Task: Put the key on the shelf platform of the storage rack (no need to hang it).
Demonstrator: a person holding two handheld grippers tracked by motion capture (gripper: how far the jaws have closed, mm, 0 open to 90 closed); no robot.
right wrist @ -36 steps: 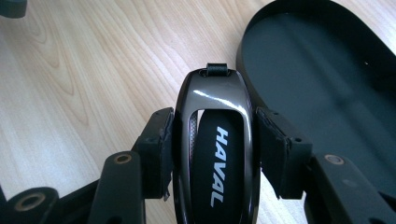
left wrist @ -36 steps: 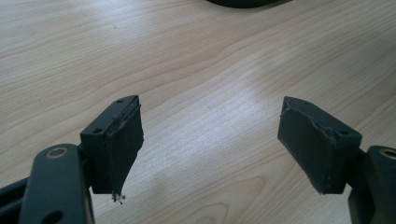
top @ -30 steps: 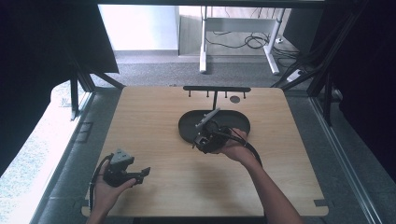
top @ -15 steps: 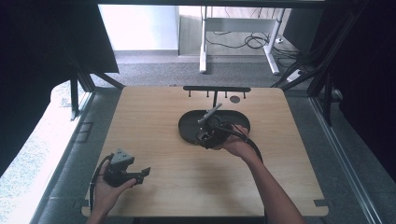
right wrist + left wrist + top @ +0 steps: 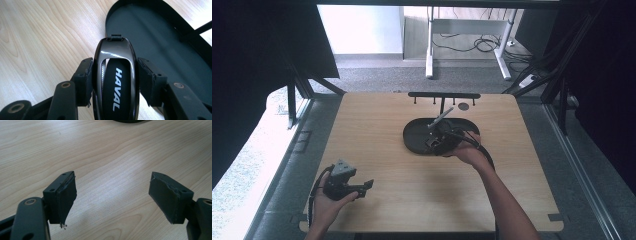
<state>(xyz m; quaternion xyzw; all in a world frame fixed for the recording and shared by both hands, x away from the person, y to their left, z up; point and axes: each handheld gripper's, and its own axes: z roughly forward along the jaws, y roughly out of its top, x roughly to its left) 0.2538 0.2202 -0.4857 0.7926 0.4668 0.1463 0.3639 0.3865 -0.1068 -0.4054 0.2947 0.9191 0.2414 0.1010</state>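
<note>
Key fob (image 5: 115, 77) clamped in right tool (image 5: 115, 82) at black tray (image 5: 160, 40) rim; left tool (image 5: 112, 197) wide.

Your workspace: a wooden table (image 5: 377, 150) on grey carpet (image 5: 377, 75)

At twelve o'clock you face a white desk frame (image 5: 430, 45) with cables (image 5: 472, 44) on a pale floor; bright daylight falls at nine o'clock, dark curtains (image 5: 607, 90) hang at three, and black struts (image 5: 292, 100) flank the table.
</note>
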